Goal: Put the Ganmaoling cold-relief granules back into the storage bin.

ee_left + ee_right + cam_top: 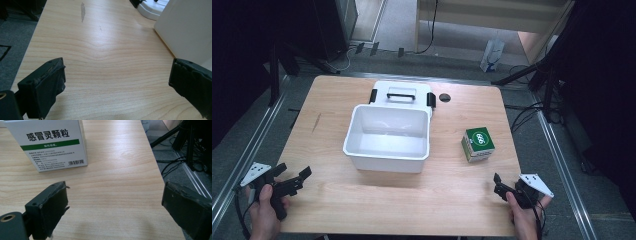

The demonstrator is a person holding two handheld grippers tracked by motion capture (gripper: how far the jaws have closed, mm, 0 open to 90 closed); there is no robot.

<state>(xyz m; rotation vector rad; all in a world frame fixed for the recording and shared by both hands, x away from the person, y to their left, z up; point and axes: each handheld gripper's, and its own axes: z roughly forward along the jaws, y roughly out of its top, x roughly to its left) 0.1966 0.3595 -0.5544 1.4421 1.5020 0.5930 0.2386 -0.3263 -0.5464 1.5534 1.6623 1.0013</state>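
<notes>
- Pale wood-grain table (377, 200) seen from above, with a person's two hands at its near edge, each holding a black two-jaw gripper.
- The left gripper (294, 176) sits near the table's front left corner. Its jaws are spread wide apart, holding nothing and touching nothing; in the left gripper view only bare wood lies between them.
- The right gripper (497, 184) sits near the front right corner. In the right gripper view its jaws are also spread wide, empty, with bare table between them.
- A white plastic storage bin (388, 137), open-topped and empty, stands at the middle of the table. Its side wall shows at the right of the left gripper view, just beyond that gripper's right jaw.
- The bin's white lid (402, 92), with a black handle and black side clips, lies flat just behind the bin.
- A small green-and-white medicine box (477, 144) with Chinese lettering stands right of the bin, ahead of the right gripper and apart from it.
</notes>
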